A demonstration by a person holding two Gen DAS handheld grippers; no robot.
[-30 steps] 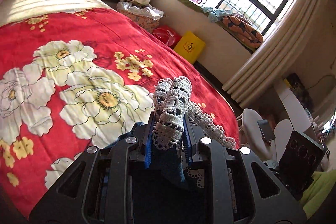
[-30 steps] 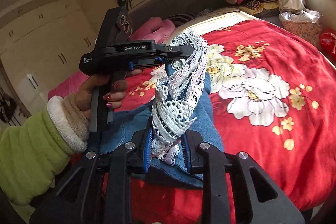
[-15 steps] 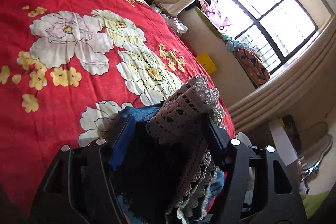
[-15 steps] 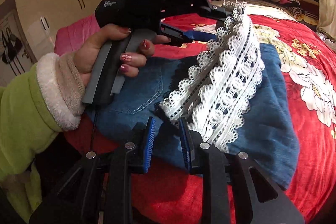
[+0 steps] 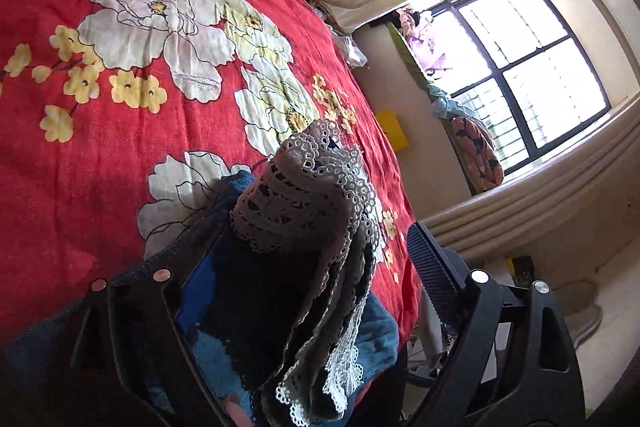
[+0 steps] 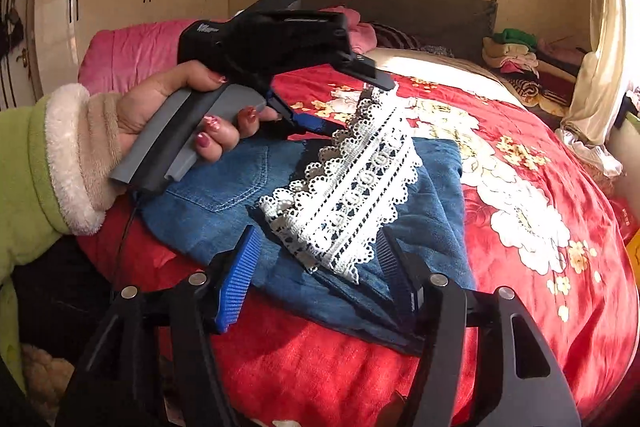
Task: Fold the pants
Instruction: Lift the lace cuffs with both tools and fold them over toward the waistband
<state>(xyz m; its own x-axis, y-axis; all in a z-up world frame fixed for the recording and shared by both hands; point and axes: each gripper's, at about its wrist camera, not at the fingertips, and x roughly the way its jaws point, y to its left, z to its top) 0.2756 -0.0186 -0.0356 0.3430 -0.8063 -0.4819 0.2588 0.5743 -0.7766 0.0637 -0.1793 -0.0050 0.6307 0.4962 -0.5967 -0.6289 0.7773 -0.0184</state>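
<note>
On the red floral bedspread [image 6: 520,307] lie folded pants [image 6: 224,203] — both tongs [image 6: 316,275] [image 5: 308,259] just opened, gripping nothing.

The pants [image 6: 224,203] were blue denim, matt and slightly coarse, with visible stitching around a pocket. Their hem trim [image 6: 352,187] was white openwork lace with scalloped edges and dark thread running through it. The bedspread [image 6: 532,291] was red woven cloth with a fine rough weave, printed with cream and yellow flowers. The left claw [image 6: 336,99] and the right claw [image 6: 316,275] were matt black plastic with small shiny metal rivets; their ribbed pads [image 6: 236,283] looked like blue rubber or plastic. The sleeve [image 6: 24,179] was soft green fleece with a fluffy cream cuff.
</note>
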